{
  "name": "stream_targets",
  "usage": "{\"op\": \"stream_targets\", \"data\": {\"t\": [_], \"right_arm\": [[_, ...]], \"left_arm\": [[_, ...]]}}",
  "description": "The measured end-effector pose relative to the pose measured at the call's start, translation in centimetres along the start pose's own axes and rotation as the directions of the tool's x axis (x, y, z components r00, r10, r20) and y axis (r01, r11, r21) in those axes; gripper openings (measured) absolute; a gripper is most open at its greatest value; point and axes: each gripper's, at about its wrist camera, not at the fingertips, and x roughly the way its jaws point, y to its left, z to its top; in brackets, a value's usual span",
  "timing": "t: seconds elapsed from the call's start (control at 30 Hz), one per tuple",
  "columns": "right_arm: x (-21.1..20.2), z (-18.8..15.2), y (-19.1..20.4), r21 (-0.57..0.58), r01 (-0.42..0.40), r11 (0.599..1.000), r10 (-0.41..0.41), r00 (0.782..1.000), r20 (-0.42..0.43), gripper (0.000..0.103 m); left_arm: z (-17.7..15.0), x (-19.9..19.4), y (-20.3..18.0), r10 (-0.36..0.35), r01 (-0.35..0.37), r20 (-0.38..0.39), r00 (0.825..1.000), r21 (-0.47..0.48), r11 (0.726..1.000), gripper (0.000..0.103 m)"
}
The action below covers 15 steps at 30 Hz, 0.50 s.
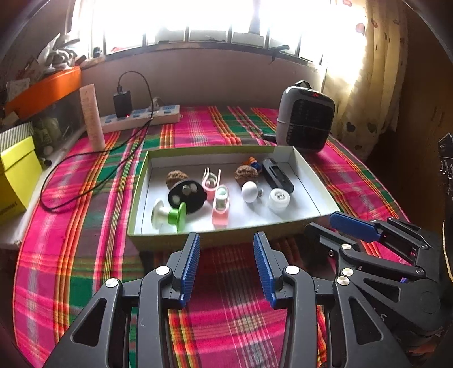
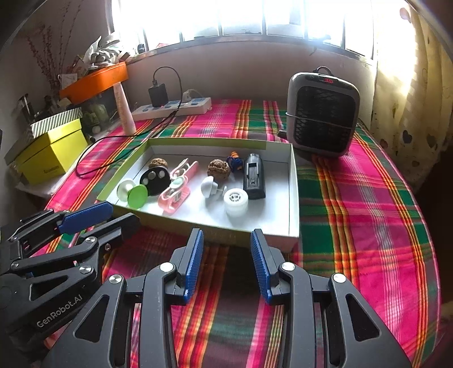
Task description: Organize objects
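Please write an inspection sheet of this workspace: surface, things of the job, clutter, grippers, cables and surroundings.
Surface: plaid cloth covers the table.
Job's things: shallow box holds two walnuts, a black disc, pink clips, a green and white spool, a white knob, a white cap, a black holder and a small toy.
Clutter: yellow box, orange tray, tall tube.
Grippers: left gripper and right gripper open, empty, before the box.
Cables: power strip with black charger; its cable loops over the cloth.
Surroundings: heater, bright window, curtain.
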Motion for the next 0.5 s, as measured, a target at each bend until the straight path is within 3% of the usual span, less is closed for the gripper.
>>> {"op": "stream_targets", "data": {"t": [0.5], "right_arm": [[0.1,-3.9,0.1,0.013,-0.009,1.000,0.010,0.998,-0.060,0.036]], "left_arm": [[-3.6,0.2,0.3,0.043,-0.044,-0.062,0.997,-0.016,0.999,0.038]]}}
